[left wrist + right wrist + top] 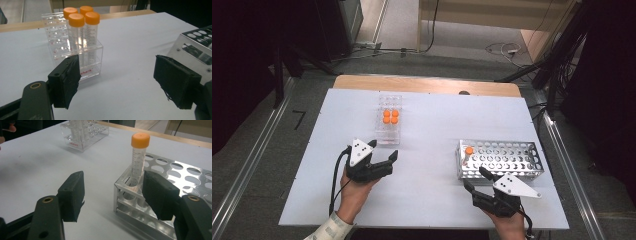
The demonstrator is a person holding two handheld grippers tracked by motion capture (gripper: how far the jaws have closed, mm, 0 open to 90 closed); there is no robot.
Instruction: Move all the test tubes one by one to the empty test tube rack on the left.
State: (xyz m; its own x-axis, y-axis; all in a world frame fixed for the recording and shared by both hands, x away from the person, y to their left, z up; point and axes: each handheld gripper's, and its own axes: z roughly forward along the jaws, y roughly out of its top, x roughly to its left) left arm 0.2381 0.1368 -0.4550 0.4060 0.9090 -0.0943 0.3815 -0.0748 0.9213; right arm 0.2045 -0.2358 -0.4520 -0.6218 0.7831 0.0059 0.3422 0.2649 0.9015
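While my left gripper (385, 151) hangs with its jaws apart and nothing between them, the clear acrylic tube rack (388, 131) stands just ahead of it on the white table (432, 200), holding 4 clear orange-capped tubes (82, 27) in a tight square. To take one cleanly, I judge I should come in level and straddle a near tube below its cap, so the pads miss its neighbours. Further right, the perforated silver metal rack (507, 161) carries 1 orange-capped tube (139, 157) upright in its near left corner hole. My right gripper (475, 179) rests just in front of that corner, jaws wide apart and empty, with its right pad close beside the tube but not touching it.
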